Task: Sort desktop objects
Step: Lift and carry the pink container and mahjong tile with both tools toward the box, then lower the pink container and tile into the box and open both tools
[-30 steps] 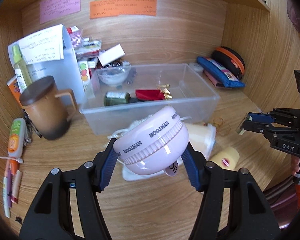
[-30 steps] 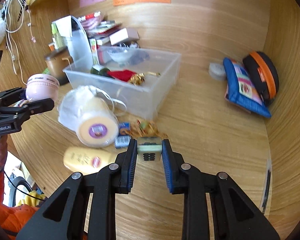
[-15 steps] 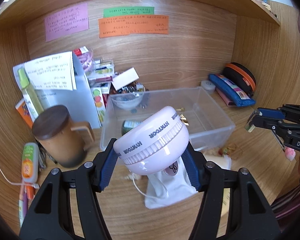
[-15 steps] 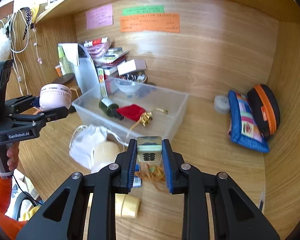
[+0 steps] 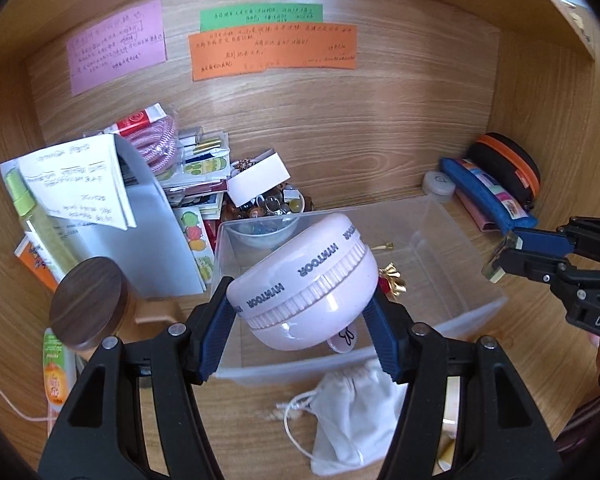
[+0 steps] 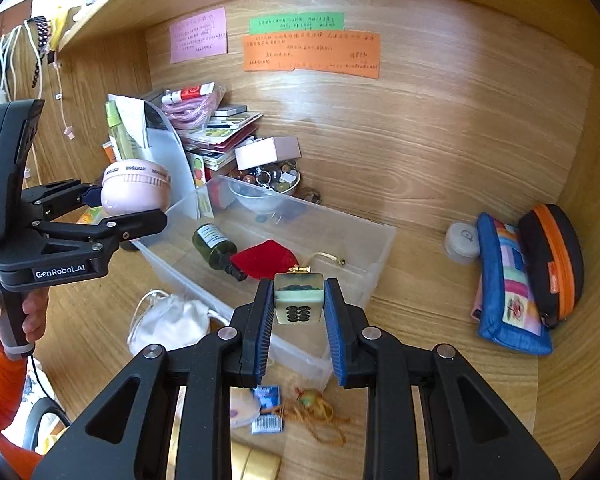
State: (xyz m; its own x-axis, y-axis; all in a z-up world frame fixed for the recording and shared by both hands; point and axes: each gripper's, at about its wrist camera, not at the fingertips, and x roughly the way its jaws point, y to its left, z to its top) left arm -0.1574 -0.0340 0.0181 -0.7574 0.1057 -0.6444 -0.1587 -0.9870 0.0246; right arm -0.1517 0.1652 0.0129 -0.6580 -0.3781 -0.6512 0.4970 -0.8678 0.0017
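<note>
The left gripper is clamped on a round pale-pink plastic case with a ribbed white band and dark lettering, which sits tilted between the blue pads, above the near left part of a clear rectangular plastic bin ahead of the fingers. To its left, beside the bin, stands a brown mug with a dark wooden lid; below and just short of the fingers lies a white drawstring cloth pouch on the wooden desk. The right gripper is clenched on a pale-green mahjong tile with dark dots on its face, held upright above the bin's near wall. Inside the bin, ahead of this gripper, lie a dark green glass bottle, a red cloth pouch and a small clear bowl. Judged from this layout, sorting is partly done: several items are binned, two are in transit and not yet released. Remaining on the desk below the right gripper are a tangle of orange cord with a bead and a small blue packet; far right lie a blue patchwork pencil case and a black zip case with orange trim.
</note>
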